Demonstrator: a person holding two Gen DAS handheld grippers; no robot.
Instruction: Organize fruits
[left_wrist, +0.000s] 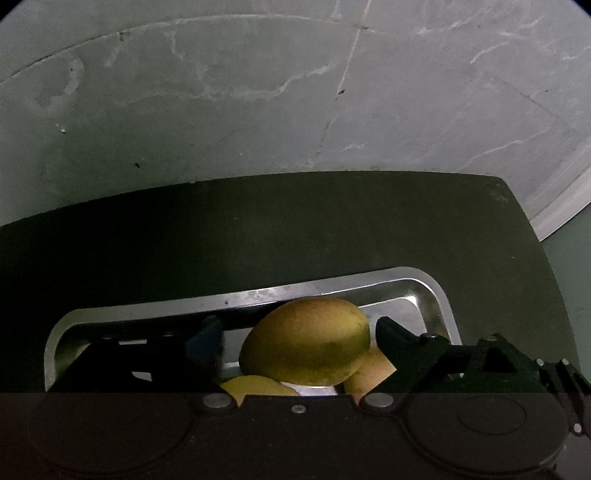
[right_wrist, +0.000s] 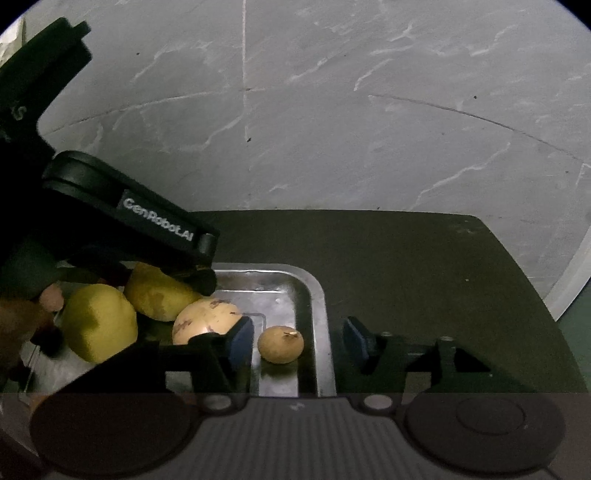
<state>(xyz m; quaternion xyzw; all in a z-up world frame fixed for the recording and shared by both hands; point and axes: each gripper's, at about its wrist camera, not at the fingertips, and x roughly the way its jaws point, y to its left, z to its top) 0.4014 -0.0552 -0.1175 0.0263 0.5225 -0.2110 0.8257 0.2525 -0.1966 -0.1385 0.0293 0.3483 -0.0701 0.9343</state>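
The left tongs (left_wrist: 299, 347) straddle a yellow-green mango (left_wrist: 306, 341) in the steel tray (left_wrist: 258, 295) on the dark tabletop (left_wrist: 258, 229) — its long axis crosswise, whether clenched I cannot tell. The right tongs (right_wrist: 297, 341) gape around a small brown fruit (right_wrist: 280, 344).

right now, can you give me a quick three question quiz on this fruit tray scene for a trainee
1. True or false: the right claw is open, with the small round brown fruit lying between its blue-padded fingers.
2. What does the shallow silver metal tray rest on? A) a dark tabletop B) a white cloth C) a wooden crate
3. Fill in: in the left wrist view, the large yellow-green oval fruit sits between the fingers of the ____ claw.

Key: 1 true; 2 A, the dark tabletop; 3 left.
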